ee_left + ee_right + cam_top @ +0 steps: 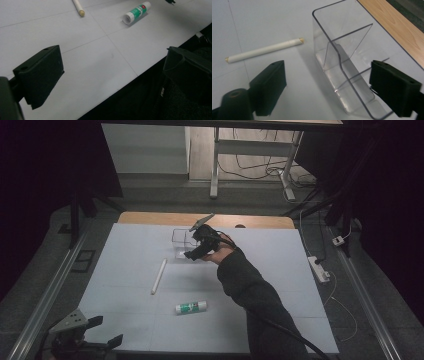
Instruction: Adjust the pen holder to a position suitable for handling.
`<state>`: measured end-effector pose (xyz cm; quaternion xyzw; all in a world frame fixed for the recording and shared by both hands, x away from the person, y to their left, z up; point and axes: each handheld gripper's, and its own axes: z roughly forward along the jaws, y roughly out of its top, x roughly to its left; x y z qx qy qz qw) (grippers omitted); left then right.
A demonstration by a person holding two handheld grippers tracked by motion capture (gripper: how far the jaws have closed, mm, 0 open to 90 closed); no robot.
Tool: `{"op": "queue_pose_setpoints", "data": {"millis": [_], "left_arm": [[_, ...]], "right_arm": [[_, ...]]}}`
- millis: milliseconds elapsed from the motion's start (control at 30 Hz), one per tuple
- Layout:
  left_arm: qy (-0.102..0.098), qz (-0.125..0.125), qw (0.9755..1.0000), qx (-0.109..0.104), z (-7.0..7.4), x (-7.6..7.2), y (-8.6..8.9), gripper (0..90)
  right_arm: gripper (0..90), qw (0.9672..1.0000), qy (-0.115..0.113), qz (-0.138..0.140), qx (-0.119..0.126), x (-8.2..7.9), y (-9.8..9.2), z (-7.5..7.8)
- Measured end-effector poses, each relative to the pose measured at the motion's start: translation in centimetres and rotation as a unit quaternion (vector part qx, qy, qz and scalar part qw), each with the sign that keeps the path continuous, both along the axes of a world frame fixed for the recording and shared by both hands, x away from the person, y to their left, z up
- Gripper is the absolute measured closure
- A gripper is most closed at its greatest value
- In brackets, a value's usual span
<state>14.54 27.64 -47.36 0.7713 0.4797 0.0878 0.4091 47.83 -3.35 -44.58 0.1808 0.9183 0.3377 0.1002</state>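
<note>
Clear plastic box [342,62], open-topped with an inner divider, stands on the white bench [280,270] near its far edge, at about 12 o'clock from the bench centre; in the high view its walls are faint and partly hidden behind the right tongs [190,254]. Right tongs hover beside the box with jaws spread; in the right gripper view the box's near end lies between the jaws, contact not discernible, and its near corner is cut off by the lower frame edge. Left tongs [107,332] sit at 7 o'clock, over the bench's near edge, jaws spread and empty. White stick [159,276] lies at 9 o'clock of the box, apart from it; glue stick [191,307] lies toward 6 o'clock. Open bench surrounds both.
</note>
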Motion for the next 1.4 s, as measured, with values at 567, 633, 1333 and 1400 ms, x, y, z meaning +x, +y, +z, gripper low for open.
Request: {"op": "queue_pose_setpoints", "data": {"millis": [567, 633, 1333, 1400], "left_arm": [[0.001, 0.0, 1.0, -0.005, 0.0, 0.0, 0.1, 2.7], [0.001, 0.0, 1.0, -0.005, 0.0, 0.0, 0.1, 2.7], [0.0, 0.002, 1.0, -0.007, 0.0, 0.0, 0.1, 2.8], [0.0, 0.003, 1.0, -0.007, 0.0, 0.0, 0.1, 2.8]], "right_arm": [[76.4, 0.997, 0.0, 0.036, -0.068, 2.0, 2.0, -0.5], [76.7, 0.9965, 0.004, 0.038, -0.074, 2.1, 2.0, -0.4], [88.7, 0.9942, 0.024, 0.071, -0.077, 1.1, 1.1, 0.7], [88.7, 0.9934, 0.023, 0.082, -0.077, 0.5, 0.6, 1.2]]}}
